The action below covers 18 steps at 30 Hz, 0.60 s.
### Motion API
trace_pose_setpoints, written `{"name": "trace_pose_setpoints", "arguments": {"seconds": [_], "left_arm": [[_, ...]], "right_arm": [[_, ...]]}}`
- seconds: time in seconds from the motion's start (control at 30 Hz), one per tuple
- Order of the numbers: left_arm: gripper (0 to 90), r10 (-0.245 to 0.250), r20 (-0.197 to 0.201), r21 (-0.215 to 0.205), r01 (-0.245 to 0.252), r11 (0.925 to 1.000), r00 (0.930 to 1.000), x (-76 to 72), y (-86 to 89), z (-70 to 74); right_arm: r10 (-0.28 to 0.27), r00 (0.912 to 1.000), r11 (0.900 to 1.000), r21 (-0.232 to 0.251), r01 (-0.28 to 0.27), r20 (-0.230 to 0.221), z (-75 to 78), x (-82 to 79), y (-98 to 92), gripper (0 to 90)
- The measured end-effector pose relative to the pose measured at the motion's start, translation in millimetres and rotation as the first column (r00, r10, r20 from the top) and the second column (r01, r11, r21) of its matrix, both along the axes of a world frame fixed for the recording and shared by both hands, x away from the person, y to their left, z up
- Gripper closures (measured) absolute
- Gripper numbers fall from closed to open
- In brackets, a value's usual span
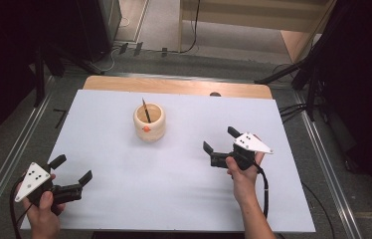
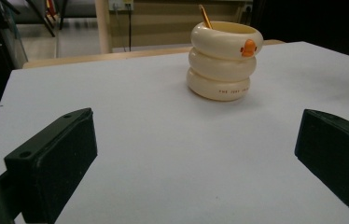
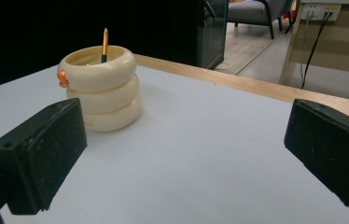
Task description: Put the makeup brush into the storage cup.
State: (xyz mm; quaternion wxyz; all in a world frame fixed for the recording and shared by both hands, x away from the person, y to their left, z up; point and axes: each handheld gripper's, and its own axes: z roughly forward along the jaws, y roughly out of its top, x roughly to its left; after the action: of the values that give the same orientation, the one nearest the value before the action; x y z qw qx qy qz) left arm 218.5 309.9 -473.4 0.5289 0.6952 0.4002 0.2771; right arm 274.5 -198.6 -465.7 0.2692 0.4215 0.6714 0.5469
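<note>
I hold my left gripper (image 1: 72, 169) near the front left corner of the white surface (image 1: 174, 169) and my right gripper (image 1: 220, 144) toward its right side, both with jaws wide apart and empty. The cream ringed holder (image 1: 149, 122) stands upright toward the far middle, well apart from both, with a pencil (image 1: 146, 110) leaning inside it. I judge this the approach step: next, my right gripper, the nearer one, must advance to the holder and align its jaws around the pencil's protruding end.
</note>
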Motion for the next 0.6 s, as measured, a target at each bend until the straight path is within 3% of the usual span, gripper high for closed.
{"name": "trace_pose_setpoints", "arguments": {"seconds": [0.6], "left_arm": [[0.0, -0.001, -0.002, 0.004, 0.001, 1.0000, 1.0000, -0.1, -2.0, -1.0]], "right_arm": [[-0.033, 0.9994, 0.999, 0.015, 0.033, -0.004, -11.2, -23.3, -29.0, 0.0]]}}
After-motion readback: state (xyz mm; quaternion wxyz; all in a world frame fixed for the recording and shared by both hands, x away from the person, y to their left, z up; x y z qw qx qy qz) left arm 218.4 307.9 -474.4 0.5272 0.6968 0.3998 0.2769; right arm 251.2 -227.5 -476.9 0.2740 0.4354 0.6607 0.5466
